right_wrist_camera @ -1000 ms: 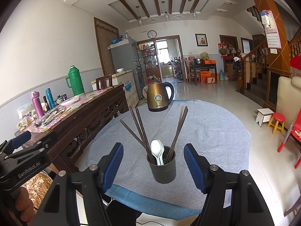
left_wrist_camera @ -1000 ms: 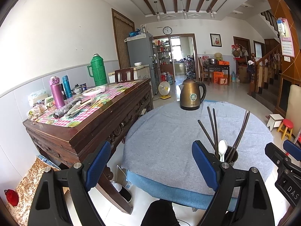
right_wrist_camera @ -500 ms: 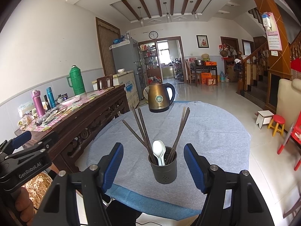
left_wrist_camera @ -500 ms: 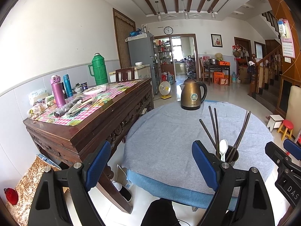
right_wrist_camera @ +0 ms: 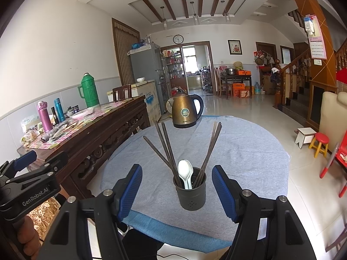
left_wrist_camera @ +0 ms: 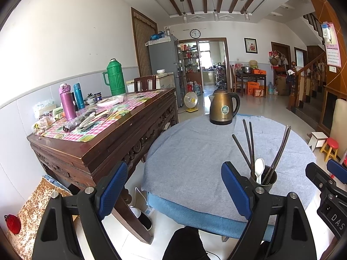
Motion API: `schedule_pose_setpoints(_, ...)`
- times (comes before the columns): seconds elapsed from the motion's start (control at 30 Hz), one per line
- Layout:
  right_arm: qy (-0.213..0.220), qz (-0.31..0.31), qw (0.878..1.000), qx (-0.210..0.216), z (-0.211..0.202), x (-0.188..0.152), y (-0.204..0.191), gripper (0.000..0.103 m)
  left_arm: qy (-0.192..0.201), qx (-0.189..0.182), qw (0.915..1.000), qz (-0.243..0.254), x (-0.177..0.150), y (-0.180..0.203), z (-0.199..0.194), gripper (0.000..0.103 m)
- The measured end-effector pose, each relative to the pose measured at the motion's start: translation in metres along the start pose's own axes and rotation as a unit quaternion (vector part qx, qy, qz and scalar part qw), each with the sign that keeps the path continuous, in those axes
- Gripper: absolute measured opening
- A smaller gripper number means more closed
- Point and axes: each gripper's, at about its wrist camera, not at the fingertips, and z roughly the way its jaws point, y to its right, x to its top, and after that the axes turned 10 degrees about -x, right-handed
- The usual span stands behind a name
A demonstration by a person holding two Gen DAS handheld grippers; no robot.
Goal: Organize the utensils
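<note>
Both grippers hang in the air before the round table (right_wrist_camera: 249, 151), and neither of them touches or holds anything. From the right wrist view, the right gripper (right_wrist_camera: 176, 191) has its blue pads (right_wrist_camera: 130, 189) spread wide, and the dark utensil holder (right_wrist_camera: 192, 191) stands on the grey cloth (right_wrist_camera: 238, 147) just ahead, framed in the gap between them but not pressed by them. The left gripper (left_wrist_camera: 174, 192) is also released, with its jaws even wider, and it looks over the near left edge of the table; the holder (left_wrist_camera: 263, 176) is seen to the right of its right pad. Inside the holder there are about 5 dark chopsticks (right_wrist_camera: 164, 147) leaning outward like a fan, and 2 white spoons (right_wrist_camera: 185, 173) in the middle. A bronze kettle (right_wrist_camera: 186, 112) stands at the far side of the table, well apart. The utensils already sit in the holder, so I judge the task is near its end or near a new round; which of these, I cannot tell. If a utensil must be taken next, it is better to come down from above and close the pads on 1 chopstick near its upper part, slowly, because the holder looks light and may tip when the sticks are pushed sideways. The free gripper could steady the holder by its wall.
</note>
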Motion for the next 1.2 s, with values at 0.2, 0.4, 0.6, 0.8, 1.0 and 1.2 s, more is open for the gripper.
schedule_pose_setpoints(0.2, 0.0, -0.001, 1.0, 0.0, 0.0, 0.0, 0.0, 0.071, 0.0, 0.0, 1.0, 0.0, 0.0, 0.0, 0.0, 0.088)
schedule_pose_setpoints(0.4, 0.002, -0.006, 1.0, 0.002, 0.001, -0.003, -0.006, 0.071, 0.0, -0.001, 1.0, 0.0, 0.0, -0.002, 0.001, 0.088)
schedule_pose_setpoints(0.6, 0.003, -0.01, 1.0, 0.001, 0.004, -0.001, -0.007, 0.071, -0.004, -0.003, 1.0, 0.0, -0.004, 0.0, 0.004, 0.088)
schedule_pose_setpoints(0.8, -0.001, -0.005, 1.0, 0.001, 0.012, 0.003, -0.004, 0.071, -0.008, -0.002, 1.0, 0.003, -0.003, 0.002, 0.01, 0.088)
schedule_pose_setpoints(1.0, -0.011, -0.003, 1.0, 0.0, 0.025, 0.004, 0.001, 0.071, -0.018, -0.003, 0.9998, 0.009, 0.003, 0.012, 0.025, 0.088)
schedule_pose_setpoints(1.2, -0.039, 0.015, 0.999, -0.007, 0.054, -0.003, 0.018, 0.071, -0.026, -0.017, 0.9995, 0.007, 0.004, 0.015, 0.051, 0.088)
